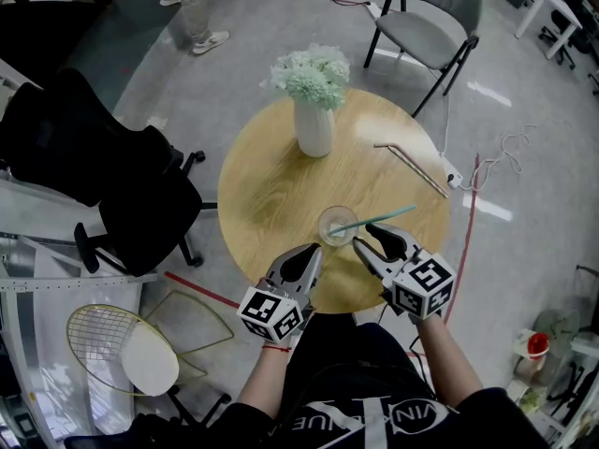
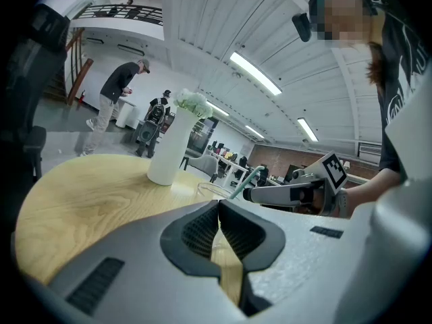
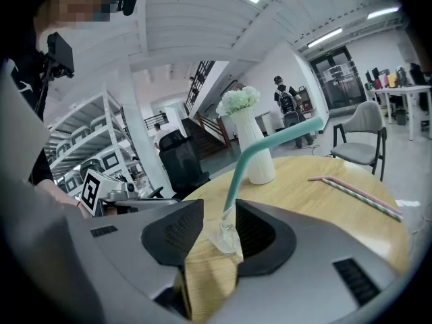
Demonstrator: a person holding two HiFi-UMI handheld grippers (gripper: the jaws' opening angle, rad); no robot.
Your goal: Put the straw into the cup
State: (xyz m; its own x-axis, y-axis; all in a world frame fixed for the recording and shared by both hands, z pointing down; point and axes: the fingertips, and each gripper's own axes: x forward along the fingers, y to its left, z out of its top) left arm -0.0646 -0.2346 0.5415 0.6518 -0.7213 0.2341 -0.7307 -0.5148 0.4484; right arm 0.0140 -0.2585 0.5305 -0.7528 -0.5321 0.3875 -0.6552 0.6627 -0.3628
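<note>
A clear cup stands near the front edge of the round wooden table. A teal straw sits in it, its bent upper end leaning right. My right gripper is just right of the cup and open. In the right gripper view the cup and straw show in the gap between the spread jaws of my right gripper, and neither pad presses on them. My left gripper is just in front of the cup, a little to its left. It is shut and holds nothing, its pads meeting in the left gripper view.
A white vase of pale flowers stands at the table's far side. Two loose straws lie at the right. A black office chair is left of the table, a grey chair behind it, and a yellow wire chair at the lower left.
</note>
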